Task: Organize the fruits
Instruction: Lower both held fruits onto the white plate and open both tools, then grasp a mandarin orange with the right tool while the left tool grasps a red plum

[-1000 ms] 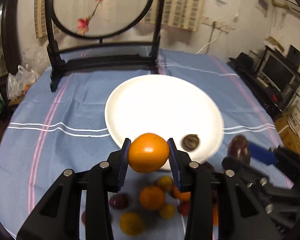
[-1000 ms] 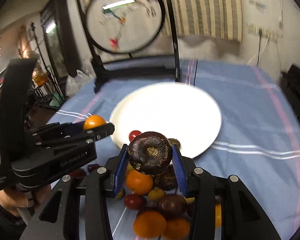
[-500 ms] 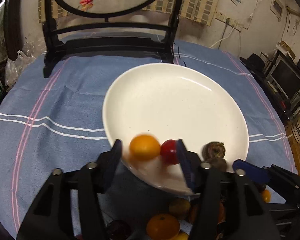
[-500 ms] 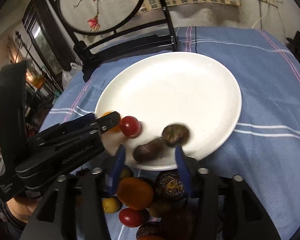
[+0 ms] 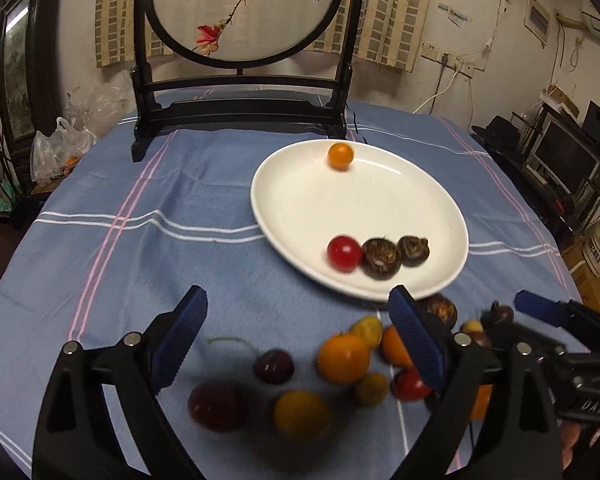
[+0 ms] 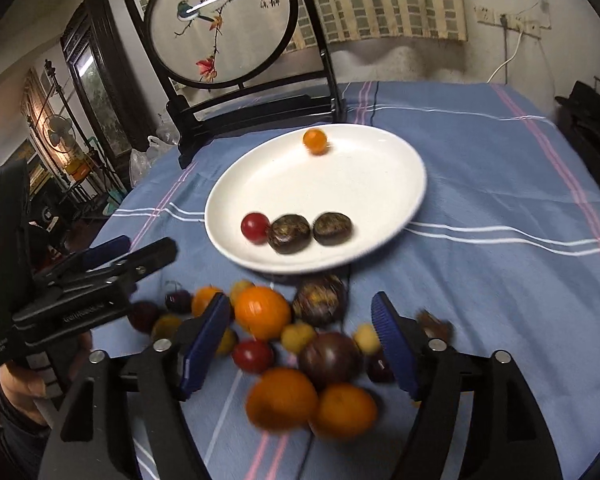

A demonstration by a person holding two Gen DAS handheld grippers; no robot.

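Observation:
A white plate (image 5: 300, 200) (image 6: 379, 168) on the blue cloth holds a small orange fruit (image 5: 340, 155) (image 6: 315, 141) at its far rim. A red cherry tomato (image 5: 343, 253) (image 6: 255, 226) and two dark brown fruits (image 5: 381, 258) (image 6: 289, 233) lie near its front edge. My left gripper (image 5: 296, 340) hangs over the loose fruit pile (image 5: 343, 358), its jaws still opening with nothing between the pads. My right gripper (image 6: 300, 340) is over the same pile (image 6: 278, 398), jaws also opening and empty.
A black framed embroidery screen (image 5: 240, 8) stands at the table's far edge. Plastic bags (image 5: 56, 144) sit at the left, a monitor and shelves (image 5: 559, 156) at the right. A hand (image 6: 24, 392) holds the left gripper's handle.
Both grippers let go of their fruit onto the plate, the orange rolling to the far rim. Both then opened wide and drew back over the pile.

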